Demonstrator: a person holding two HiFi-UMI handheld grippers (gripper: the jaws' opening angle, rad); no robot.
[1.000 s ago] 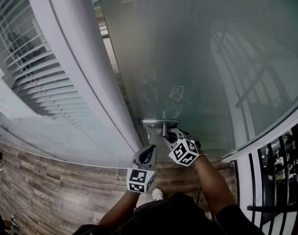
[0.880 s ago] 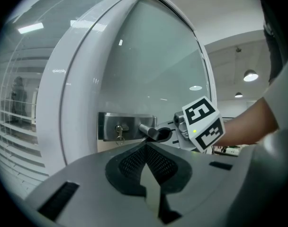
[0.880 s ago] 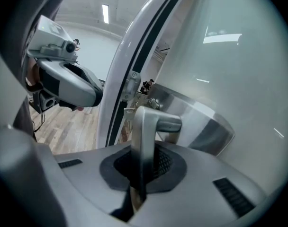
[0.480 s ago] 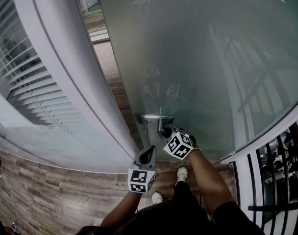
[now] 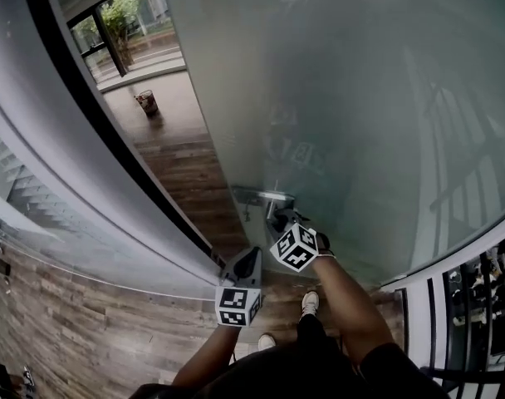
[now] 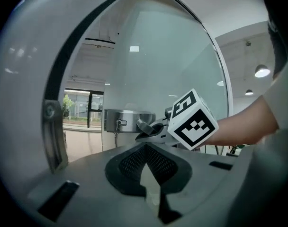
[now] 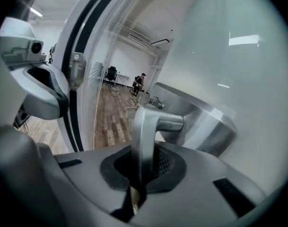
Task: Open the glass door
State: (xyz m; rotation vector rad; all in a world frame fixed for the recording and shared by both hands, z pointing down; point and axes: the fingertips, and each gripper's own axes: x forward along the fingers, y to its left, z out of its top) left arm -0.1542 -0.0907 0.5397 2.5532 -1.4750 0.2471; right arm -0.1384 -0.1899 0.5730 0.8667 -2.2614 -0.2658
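The frosted glass door (image 5: 360, 98) stands partly open, with a gap along its left edge. Its steel lock plate (image 5: 262, 196) carries a lever handle (image 7: 143, 126). My right gripper (image 5: 279, 223) is shut on that lever; in the right gripper view the lever runs down between the dark pads (image 7: 165, 162) of the right gripper (image 7: 141, 167). My left gripper (image 5: 251, 260) hangs just below and left of it, by the door's edge, shut with nothing in it. The left gripper view shows the left gripper (image 6: 148, 167) pointing at the lock plate (image 6: 125, 122) and the right gripper's marker cube (image 6: 191, 119).
A grey door frame (image 5: 111, 165) with a dark seal runs diagonally at the left, and slatted blinds (image 5: 20, 189) lie behind it. Through the gap I see wood floor (image 5: 182, 152) and a small bin (image 5: 146, 102). A black railing (image 5: 477, 306) stands at the right.
The door has swung open: the gap at its left edge grew from a sliver to a wide strip showing the room beyond. Both grippers moved along with the handle.
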